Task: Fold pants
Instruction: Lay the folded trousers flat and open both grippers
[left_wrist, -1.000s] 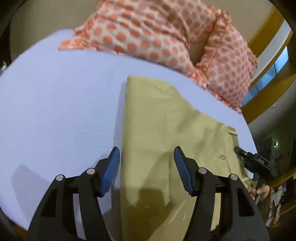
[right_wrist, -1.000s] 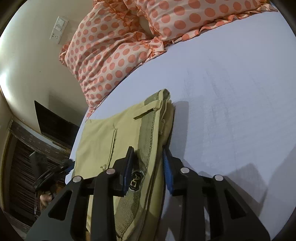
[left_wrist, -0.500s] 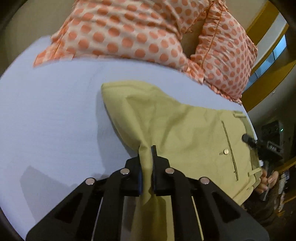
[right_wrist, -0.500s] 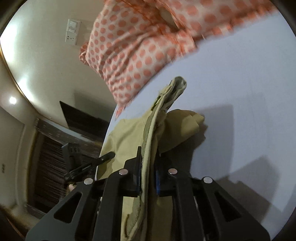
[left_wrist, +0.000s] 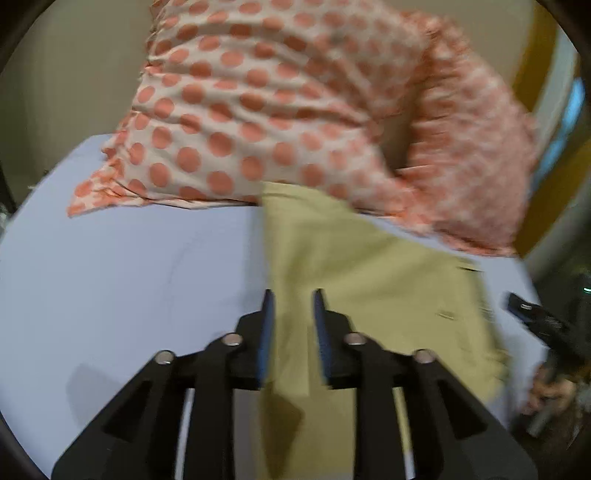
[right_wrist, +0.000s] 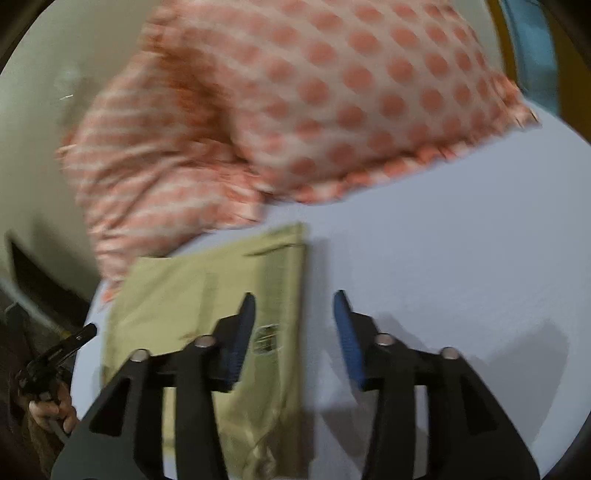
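Note:
The khaki pants (left_wrist: 369, 280) lie folded and flat on the pale blue bed sheet (left_wrist: 129, 266), their far edge against the pillows. My left gripper (left_wrist: 291, 325) is open a little above the pants' left edge, holding nothing. In the right wrist view the pants (right_wrist: 207, 295) show the waistband and its label. My right gripper (right_wrist: 293, 328) is open wide over the pants' right edge, empty. Both views are motion-blurred.
Two orange polka-dot pillows (left_wrist: 258, 110) lie at the head of the bed, also in the right wrist view (right_wrist: 295, 110). The other gripper and the holding hand show at the frame edges (left_wrist: 543, 325) (right_wrist: 55, 354). Bare sheet (right_wrist: 461, 240) lies right of the pants.
Both grippers were shut on the lifted pants half a second ago. They have let go and opened; the pants now lie flat, nearer the pillows.

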